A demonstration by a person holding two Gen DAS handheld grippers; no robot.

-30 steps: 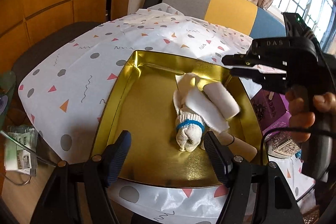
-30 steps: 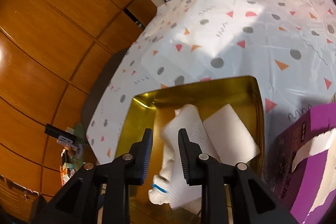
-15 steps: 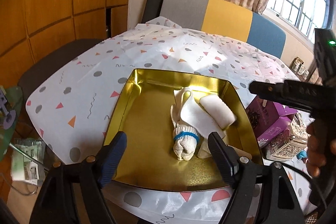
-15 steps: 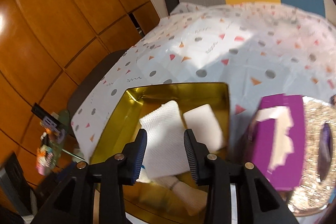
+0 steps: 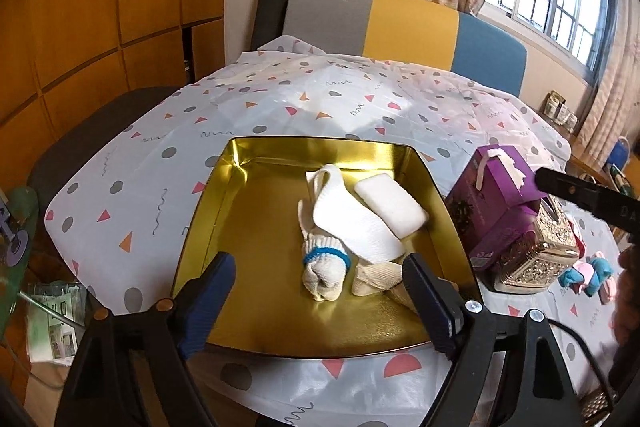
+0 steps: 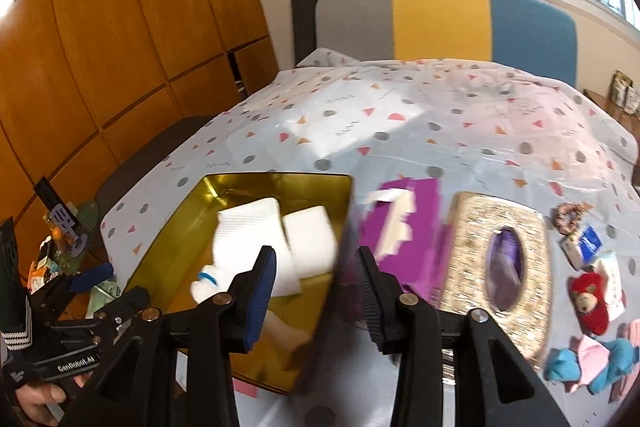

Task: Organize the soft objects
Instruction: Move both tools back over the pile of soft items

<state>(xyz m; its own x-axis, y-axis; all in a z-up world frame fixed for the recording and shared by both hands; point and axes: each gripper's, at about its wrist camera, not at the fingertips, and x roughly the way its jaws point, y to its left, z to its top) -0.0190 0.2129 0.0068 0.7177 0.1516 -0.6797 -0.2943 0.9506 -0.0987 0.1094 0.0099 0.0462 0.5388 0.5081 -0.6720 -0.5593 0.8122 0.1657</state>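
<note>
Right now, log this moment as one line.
left gripper: open, empty, jaws just opening | right gripper: open, empty, jaws just opening | gold tray: glove, white cloth, sponge inside

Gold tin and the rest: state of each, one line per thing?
gold tin: lidless, holding soft items
white cloth: laid over the glove
glove: lying in the tin
purple box: top torn open
left gripper: open, empty
right gripper: open, empty

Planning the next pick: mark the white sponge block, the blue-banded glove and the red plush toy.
white sponge block [image 5: 391, 203], left wrist view, top face.
blue-banded glove [image 5: 325, 265], left wrist view, cuff.
red plush toy [image 6: 591, 303], right wrist view, body.
</note>
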